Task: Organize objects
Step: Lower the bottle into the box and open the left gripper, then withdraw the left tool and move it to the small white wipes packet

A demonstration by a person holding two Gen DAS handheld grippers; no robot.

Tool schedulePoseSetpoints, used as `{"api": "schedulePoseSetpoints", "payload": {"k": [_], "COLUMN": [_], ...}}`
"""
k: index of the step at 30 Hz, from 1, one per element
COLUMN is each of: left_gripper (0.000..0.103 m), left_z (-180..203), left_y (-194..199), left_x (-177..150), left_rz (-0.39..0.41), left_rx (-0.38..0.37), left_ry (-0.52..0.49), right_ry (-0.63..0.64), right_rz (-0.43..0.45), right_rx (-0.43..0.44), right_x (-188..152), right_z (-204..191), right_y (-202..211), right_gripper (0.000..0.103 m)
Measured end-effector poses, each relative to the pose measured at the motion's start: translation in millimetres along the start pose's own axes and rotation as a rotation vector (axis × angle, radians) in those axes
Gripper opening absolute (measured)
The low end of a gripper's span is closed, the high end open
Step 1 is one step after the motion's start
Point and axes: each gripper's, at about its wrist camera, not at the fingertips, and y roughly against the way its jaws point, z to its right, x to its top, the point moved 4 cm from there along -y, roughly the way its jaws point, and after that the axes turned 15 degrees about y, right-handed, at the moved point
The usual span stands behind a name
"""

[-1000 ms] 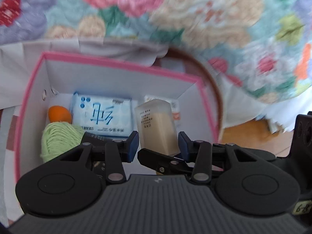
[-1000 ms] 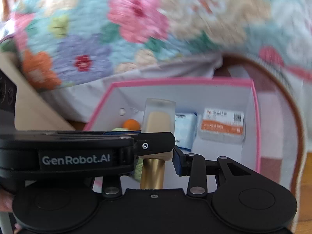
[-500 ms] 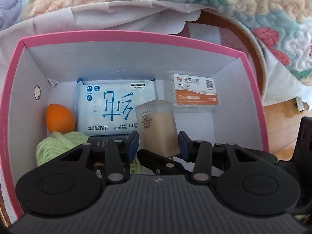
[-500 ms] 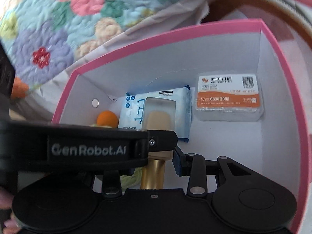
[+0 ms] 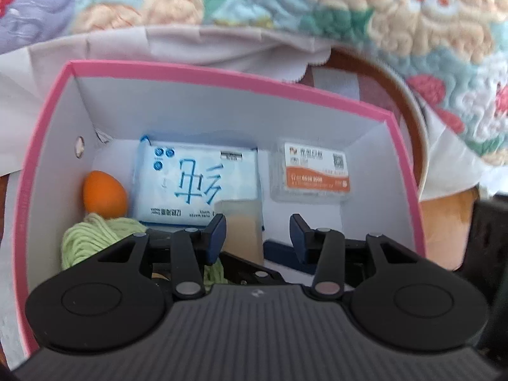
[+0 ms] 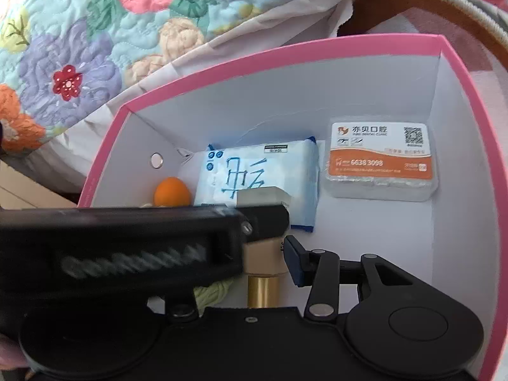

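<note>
A frosted bottle [image 6: 263,222] of beige liquid with a gold cap is seen upright inside a pink-rimmed white box [image 6: 460,73], its cap end nearest the camera. In the right wrist view, the right gripper [image 6: 270,254] is set around the bottle; its jaws have just been opening, and a sliver of gap is visible between the blue right pad and the bottle, though the left pad is hidden behind the other gripper's body. In the left wrist view, the left gripper [image 5: 257,231] is held with its jaws apart, its left pad just beside the bottle and its right pad clear of it.

Behind the bottle, a blue-and-white wipes packet [image 5: 197,184] is laid flat. To its right, apart, a clear case with an orange label [image 6: 381,162] is seen. At the left, an orange egg-shaped sponge [image 5: 104,193] is set next to green yarn [image 5: 85,238]. A floral quilt [image 6: 79,31] is spread beyond the box.
</note>
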Motion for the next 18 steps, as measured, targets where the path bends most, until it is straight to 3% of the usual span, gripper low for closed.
{"api": "schedulePoseSetpoints", "payload": {"k": [3,11,15,18], "left_gripper": [0.042,0.043,0.045,0.047], "left_z": [-1.0,-5.5,1.6,8.7], "left_y": [11.1,38.5,68.4,93.7], "left_x": [1.1,-7.9,-21.6,-30.9], "left_rz": [0.031,0.029,0.022,0.026], "left_rx": [-0.016,0.020,0.020,0.036], "left_ry": [0.020,0.029,0.010,-0.008], "right_ry": [-0.104,-0.137,0.056,0.085], "right_rz": [-0.019,0.028,0.087,0.077], "right_rx": [0.015,0.097,0.002,0.030], "right_x": [-4.6,-9.7,-10.3,-10.7], "right_z": [7.8,7.3,-13.7,-23.0], "right_y": [1.2,11.6,46.6,72.3], "right_gripper": [0.048,0.048,0.048,0.049]}}
